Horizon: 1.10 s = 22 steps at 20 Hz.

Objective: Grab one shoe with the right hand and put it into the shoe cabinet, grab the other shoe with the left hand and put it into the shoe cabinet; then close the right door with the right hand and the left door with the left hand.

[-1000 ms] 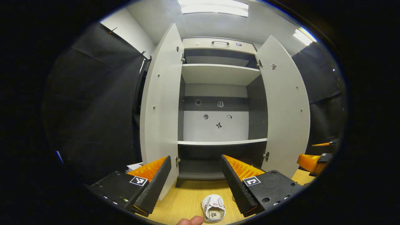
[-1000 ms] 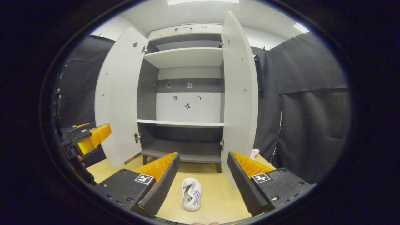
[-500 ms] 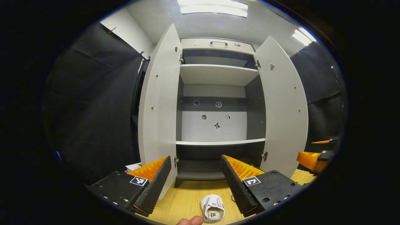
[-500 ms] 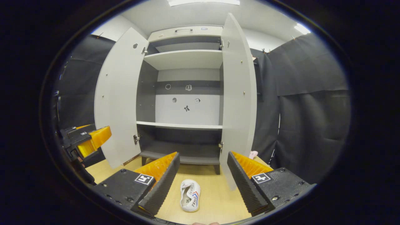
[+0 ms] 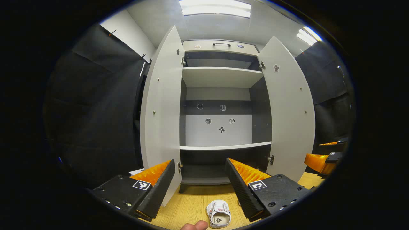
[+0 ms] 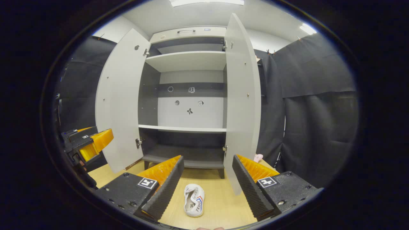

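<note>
Shoe (image 6: pixel 194 200) on floor between spread right claw (image 6: pixel 207 179) fingers; cabinet (image 6: pixel 187 95) doors open.

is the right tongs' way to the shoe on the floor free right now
Probably yes. The right tongs are open, and the white shoe lies on bare wooden floor just ahead between their fingers, with nothing between them and it.

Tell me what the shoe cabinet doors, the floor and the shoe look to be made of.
Shoe cabinet doors: likely laminated board, matte pale grey; flat, thin panels on small metal hinges.
Floor: wood or wood-look laminate, light tan; fine straight grain lines show.
Shoe: probably canvas or similar fabric, white with coloured markings; soft, slightly slumped shape. The sole's material cannot be told.
</note>
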Each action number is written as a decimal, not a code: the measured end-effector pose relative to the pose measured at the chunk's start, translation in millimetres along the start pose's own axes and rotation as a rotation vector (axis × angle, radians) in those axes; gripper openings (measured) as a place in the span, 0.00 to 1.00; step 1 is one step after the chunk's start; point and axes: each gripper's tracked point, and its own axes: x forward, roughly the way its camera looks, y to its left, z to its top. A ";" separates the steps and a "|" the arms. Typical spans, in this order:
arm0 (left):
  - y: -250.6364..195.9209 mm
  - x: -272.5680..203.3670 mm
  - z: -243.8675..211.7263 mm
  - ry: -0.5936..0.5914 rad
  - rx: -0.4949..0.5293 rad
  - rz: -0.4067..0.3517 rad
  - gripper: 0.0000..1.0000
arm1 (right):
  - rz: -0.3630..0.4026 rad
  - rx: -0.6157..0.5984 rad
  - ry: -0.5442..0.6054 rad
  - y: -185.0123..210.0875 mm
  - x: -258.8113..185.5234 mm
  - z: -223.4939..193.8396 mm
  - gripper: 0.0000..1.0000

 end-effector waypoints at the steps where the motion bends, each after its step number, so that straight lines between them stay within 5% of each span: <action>1: -0.3 0.8 0.2 0.000 0.000 0.000 0.95 | 0.001 -0.001 0.000 -0.1 0.1 -0.1 0.99; 11: 0.8 0.4 -0.6 -0.002 0.007 0.007 0.95 | 0.033 -0.004 0.032 15.6 16.4 -13.1 0.94; 22: 15.7 2.3 -5.8 0.009 0.003 0.033 0.95 | 0.133 0.015 0.221 61.1 62.4 -101.6 0.94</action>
